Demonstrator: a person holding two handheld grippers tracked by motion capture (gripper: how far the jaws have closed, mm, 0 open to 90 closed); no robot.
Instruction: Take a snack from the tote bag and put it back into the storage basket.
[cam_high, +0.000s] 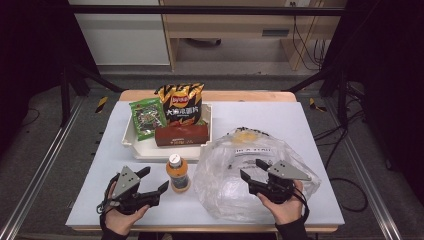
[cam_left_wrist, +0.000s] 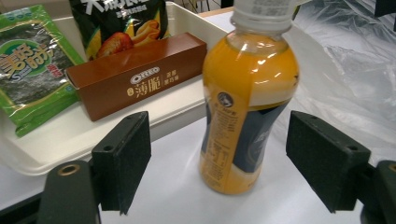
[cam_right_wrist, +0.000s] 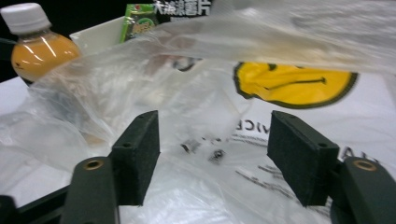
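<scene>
High view: your left gripper (cam_high: 154, 181) lines up on the orange juice bottle with a white cap (cam_high: 178, 173), and your right gripper (cam_high: 252, 170) hovers over the crumpled clear plastic bag (cam_high: 225, 192).

Both pairs of jaws stand wide and hold nothing. The bottle stands upright on the white table (cam_high: 295, 125), just in front of the white snack tray (cam_high: 131, 142), between your left pads. Centre them on its label, low on the body, and close squarely so it doesn't tip; with the right, pinch one bag layer.
</scene>
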